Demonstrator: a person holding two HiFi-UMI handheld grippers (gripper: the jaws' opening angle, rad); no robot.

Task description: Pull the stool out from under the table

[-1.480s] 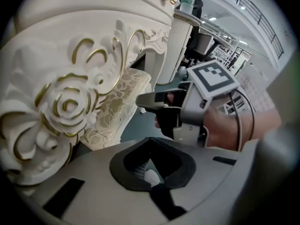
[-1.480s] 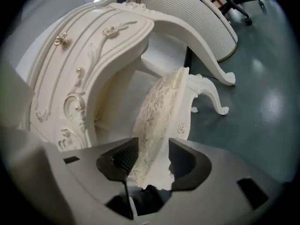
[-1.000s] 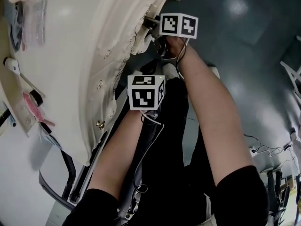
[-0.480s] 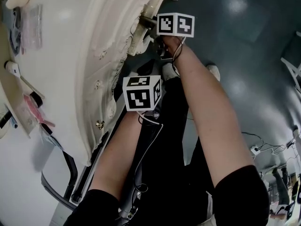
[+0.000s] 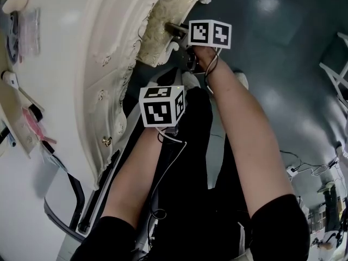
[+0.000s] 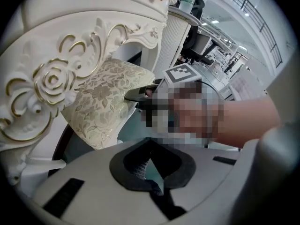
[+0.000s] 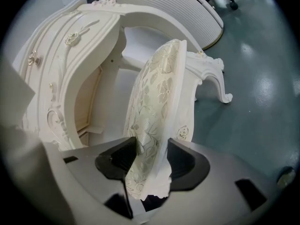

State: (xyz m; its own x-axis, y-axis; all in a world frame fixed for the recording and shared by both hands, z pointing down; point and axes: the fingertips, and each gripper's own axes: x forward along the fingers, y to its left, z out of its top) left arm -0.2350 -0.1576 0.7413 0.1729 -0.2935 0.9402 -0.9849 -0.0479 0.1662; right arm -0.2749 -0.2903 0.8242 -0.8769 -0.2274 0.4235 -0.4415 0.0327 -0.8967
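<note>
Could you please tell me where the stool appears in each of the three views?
Head view: the stool is at top centre, poking out from under the table.
Left gripper view: left of centre, below the table's carved front.
Right gripper view: centre, rising from the bottom.
Shared landmark: the carved white table.

Right gripper (image 7: pixel 152 165) extended, jaws closing on stool (image 7: pixel 159 93)
</note>
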